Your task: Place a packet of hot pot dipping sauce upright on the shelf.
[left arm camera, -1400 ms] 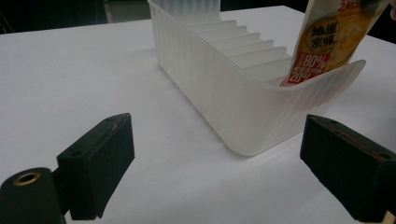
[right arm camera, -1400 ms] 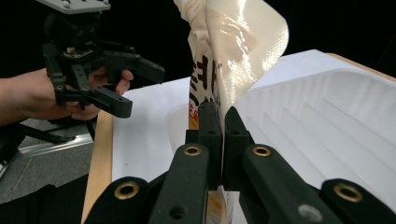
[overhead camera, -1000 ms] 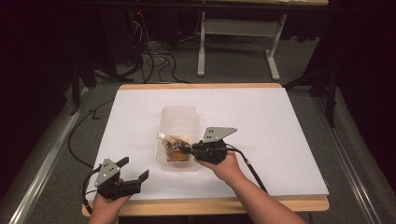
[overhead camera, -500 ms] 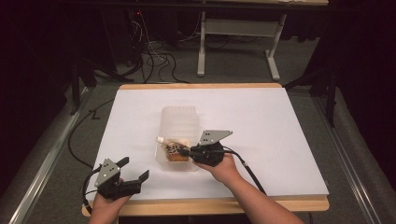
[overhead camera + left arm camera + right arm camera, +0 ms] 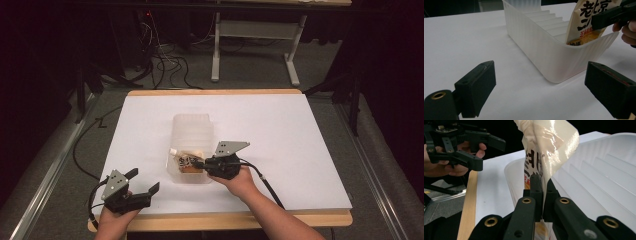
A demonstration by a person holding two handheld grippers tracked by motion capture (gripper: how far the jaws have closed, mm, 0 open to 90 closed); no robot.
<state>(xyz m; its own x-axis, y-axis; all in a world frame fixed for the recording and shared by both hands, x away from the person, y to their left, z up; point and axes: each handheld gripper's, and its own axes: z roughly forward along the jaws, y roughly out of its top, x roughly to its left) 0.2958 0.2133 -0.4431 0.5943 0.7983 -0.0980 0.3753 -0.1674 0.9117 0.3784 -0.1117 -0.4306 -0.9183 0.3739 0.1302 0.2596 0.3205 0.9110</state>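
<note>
- At about 7 o'clock on the table, the left gripper (image 5: 142,190) waits with its jaws spread wide, holding nothing.
- At the centre, the right gripper (image 5: 199,163) pinches the snack packet (image 5: 186,161) inside the near end of the white bin (image 5: 192,125).
- Judgement: the packet is nearly placed; releasing it remains.

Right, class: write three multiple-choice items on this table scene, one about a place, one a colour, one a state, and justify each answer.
1. Where does the glossy printed snack packet sit?
A. Inside the translucent white ribbed plastic bin
B. On the floor
C. In the left gripper

2. What colour is the sheet covering the wooden table?
A. Green
B. White
C. Red

3. How does the left gripper stand?
A. Shut on the bin
B. Shut on the packet
C. Open, holding nothing

Answers: 1 A, its bottom drops behind the bin's wall; 2 B, white in the high view; 3 C, jaws wide apart, while the right gripper pinches the packet.
</note>
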